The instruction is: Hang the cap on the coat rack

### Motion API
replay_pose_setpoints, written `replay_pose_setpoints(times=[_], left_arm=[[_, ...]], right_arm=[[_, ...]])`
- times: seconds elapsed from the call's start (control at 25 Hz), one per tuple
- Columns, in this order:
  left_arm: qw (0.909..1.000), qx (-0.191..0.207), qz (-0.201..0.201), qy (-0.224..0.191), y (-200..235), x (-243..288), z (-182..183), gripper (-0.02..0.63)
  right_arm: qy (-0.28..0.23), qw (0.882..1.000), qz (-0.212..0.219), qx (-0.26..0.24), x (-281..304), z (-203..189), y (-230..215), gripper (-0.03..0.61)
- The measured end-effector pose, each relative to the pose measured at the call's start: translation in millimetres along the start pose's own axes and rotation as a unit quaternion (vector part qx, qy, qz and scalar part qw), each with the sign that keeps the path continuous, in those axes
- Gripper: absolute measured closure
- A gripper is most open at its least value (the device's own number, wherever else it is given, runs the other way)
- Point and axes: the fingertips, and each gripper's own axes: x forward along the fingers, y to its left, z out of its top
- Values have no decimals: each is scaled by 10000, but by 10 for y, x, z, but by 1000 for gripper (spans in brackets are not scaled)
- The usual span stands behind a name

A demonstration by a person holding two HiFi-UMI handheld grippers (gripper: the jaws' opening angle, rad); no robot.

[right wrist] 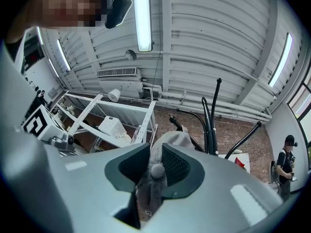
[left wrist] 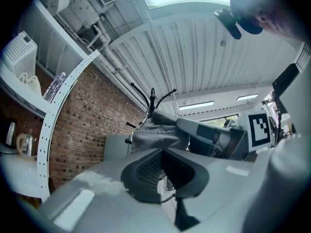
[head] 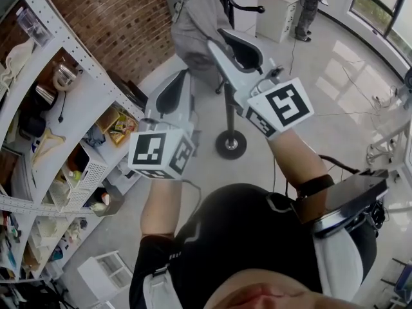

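A grey cap (head: 193, 24) hangs on the black coat rack (head: 230, 108) ahead of me. In the right gripper view the cap (right wrist: 172, 142) drapes over a hook of the rack (right wrist: 214, 115), and its crown with the top button fills the gap between the jaws. My right gripper (right wrist: 155, 166) is shut on that fabric; in the head view this gripper (head: 225, 40) reaches up to the cap's right side. My left gripper (head: 177, 85) is lower and to the left, apart from the cap. In its own view the left gripper (left wrist: 163, 171) is open with nothing between its pads, below the cap (left wrist: 155, 130).
White metal shelving (head: 77, 63) with a kettle, baskets and boxes runs along the left, against a brick wall (head: 109, 11). The rack's round base (head: 230, 144) stands on the pale floor. A white cabinet (head: 277, 11) and a standing person (head: 309, 5) are far behind. Cables lie at right.
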Motion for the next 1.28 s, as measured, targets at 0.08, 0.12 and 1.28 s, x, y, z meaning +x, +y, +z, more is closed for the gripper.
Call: replay_pose_setpoints(times=[0.08, 0.12, 1.28], left_arm=[[10000, -8, 29, 23, -2, -5, -25, 578], [10000, -9, 48, 36, -5, -13, -37, 578], [9997, -55, 118, 221, -245, -125, -211, 578]], right_arm=[[5, 10000, 8, -70, 56, -42, 6, 491], [30, 10000, 8, -89, 79, -68, 7, 492], [704, 9971, -272, 8, -176, -583, -124, 456]])
